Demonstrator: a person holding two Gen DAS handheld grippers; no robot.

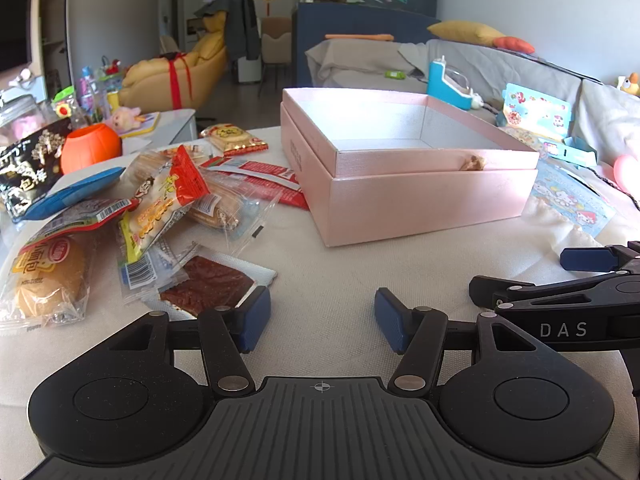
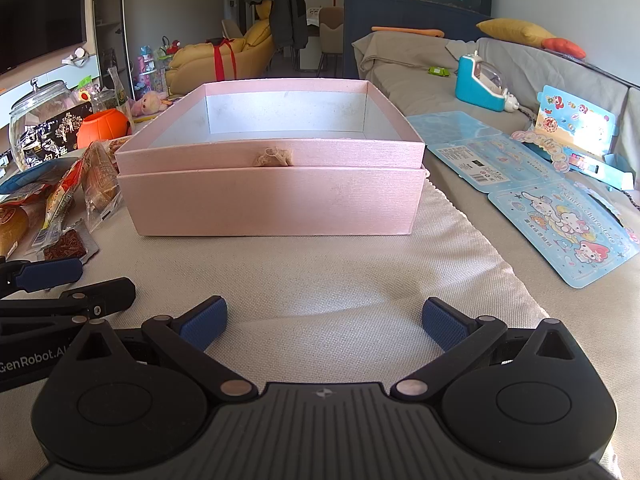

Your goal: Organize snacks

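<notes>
An empty pink box (image 1: 420, 196) (image 2: 276, 204) stands open on the beige cloth ahead of both grippers. A heap of snack packets lies to its left: a dried-meat packet (image 1: 208, 284) (image 2: 66, 246) nearest, a bread roll packet (image 1: 44, 276), a yellow-red packet (image 1: 160, 204), and a red packet (image 1: 264, 180) against the box. My left gripper (image 1: 322, 318) is open and empty, its left finger just right of the dried-meat packet. My right gripper (image 2: 324, 322) is open and empty, in front of the box; it also shows in the left wrist view (image 1: 592, 260).
An orange pumpkin cup (image 1: 90, 146) (image 2: 105, 126), a black bag (image 1: 28, 168) and a glass jar (image 2: 40, 120) stand behind the snacks. Blue sticker cards (image 2: 560, 220) and a blue toy (image 2: 480, 80) lie right of the box on the grey sofa cover.
</notes>
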